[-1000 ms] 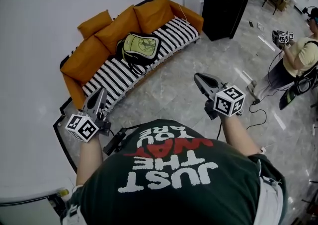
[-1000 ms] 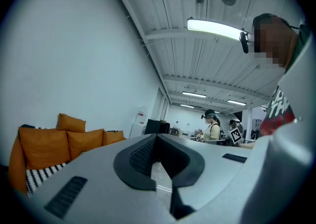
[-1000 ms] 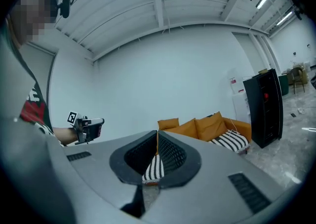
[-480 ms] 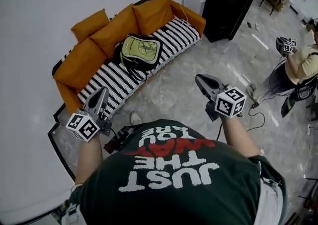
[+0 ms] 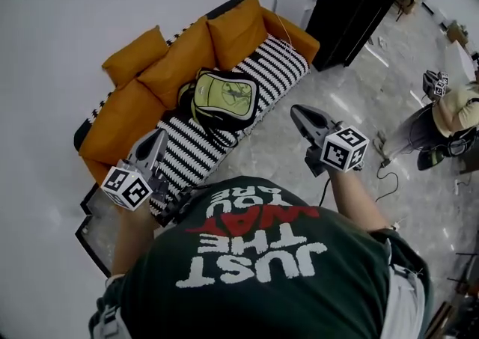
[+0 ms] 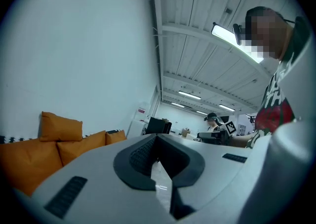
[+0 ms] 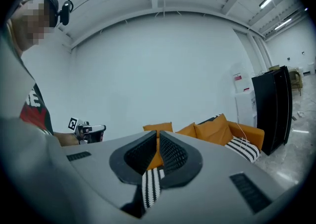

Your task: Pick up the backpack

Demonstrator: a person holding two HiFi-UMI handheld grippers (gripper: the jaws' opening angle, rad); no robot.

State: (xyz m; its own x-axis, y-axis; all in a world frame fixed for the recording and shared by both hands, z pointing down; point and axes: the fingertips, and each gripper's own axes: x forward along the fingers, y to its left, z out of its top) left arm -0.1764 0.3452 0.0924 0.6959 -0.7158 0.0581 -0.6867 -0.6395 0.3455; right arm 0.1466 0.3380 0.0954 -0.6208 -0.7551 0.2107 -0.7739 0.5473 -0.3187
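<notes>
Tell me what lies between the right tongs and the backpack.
Head view: only the sofa's striped seat and a strip of grey floor separate the right tongs from the backpack.

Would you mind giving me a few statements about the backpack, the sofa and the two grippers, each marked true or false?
1. The backpack lies on the striped seat of the sofa. True.
2. The right gripper holds the backpack. False: its jaws are together on nothing, away from the backpack.
3. The cushions on the sofa are orange. True.
4. The left gripper has its jaws wide apart. False: they are together.
5. Another person stands at the head view's left edge. False: that person is at its right edge.
</notes>
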